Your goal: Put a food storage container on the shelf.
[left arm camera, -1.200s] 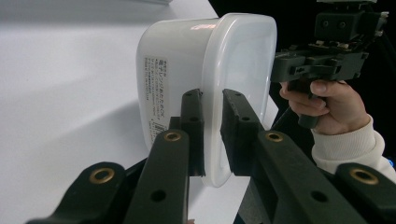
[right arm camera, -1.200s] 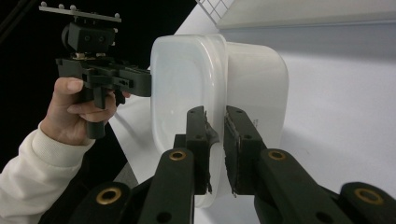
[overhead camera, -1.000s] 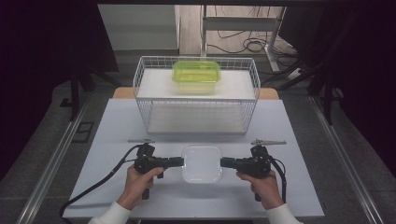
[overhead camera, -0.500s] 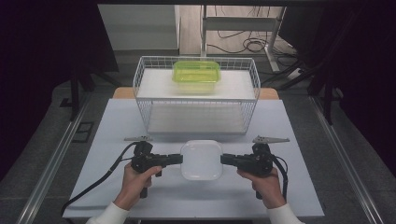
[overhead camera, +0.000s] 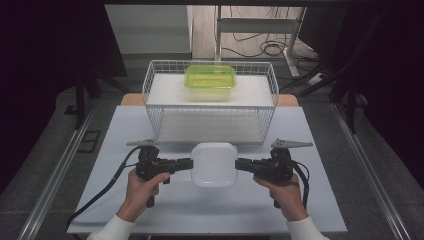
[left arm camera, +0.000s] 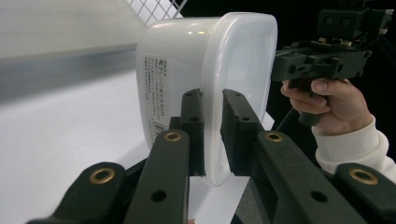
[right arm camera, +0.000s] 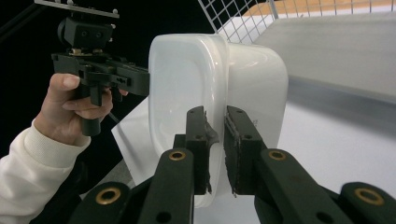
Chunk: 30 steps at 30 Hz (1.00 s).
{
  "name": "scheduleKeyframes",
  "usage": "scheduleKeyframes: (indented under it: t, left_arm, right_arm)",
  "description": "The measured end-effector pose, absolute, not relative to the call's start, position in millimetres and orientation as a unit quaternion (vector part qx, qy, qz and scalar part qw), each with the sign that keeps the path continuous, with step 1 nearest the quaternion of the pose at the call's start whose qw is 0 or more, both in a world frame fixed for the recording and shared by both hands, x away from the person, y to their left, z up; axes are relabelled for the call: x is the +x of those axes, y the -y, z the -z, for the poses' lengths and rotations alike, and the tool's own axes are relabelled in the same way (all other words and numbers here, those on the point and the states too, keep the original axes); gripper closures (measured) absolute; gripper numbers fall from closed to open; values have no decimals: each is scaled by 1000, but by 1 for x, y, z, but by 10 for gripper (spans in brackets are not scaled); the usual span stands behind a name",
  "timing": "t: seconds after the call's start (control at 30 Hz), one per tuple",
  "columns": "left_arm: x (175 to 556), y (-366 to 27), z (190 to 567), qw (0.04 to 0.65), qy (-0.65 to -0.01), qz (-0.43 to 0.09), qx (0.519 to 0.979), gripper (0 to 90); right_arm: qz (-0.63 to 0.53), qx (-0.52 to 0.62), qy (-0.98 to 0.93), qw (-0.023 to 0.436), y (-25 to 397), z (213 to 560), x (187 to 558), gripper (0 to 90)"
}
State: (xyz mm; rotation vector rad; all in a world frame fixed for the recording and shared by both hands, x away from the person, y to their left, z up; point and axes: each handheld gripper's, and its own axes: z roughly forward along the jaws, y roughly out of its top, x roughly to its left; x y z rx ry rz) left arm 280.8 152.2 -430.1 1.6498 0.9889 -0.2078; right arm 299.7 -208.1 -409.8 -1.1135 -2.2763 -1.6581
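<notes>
Both the left gripper and the right gripper are clamped on opposite rims of the white rounded plastic container, held near the white wire basket, with placing it seemingly left.

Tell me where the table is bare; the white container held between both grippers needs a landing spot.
Bare table lies under the white container, between the two hands and the near edge. Both flanks of the wire basket are free strips. The basket's front floor is open; the green container crowds its back.
</notes>
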Motion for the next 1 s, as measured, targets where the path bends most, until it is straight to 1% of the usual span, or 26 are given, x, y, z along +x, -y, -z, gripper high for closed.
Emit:
scheduleKeyframes:
  t: [0.13,0.4,1.0]
  left_arm:
    - [284,-154,419,571,-415,81,704,799]
    - [288,-155,391,582,-403,61,704,799]
    - [306,-158,335,594,-391,36,702,799]
  right_arm:
    - [552,-362,749,51,207,401,303,795]
    - [563,-346,750,35,206,373,307,795]
    - [583,-326,744,16,205,323,326,795]
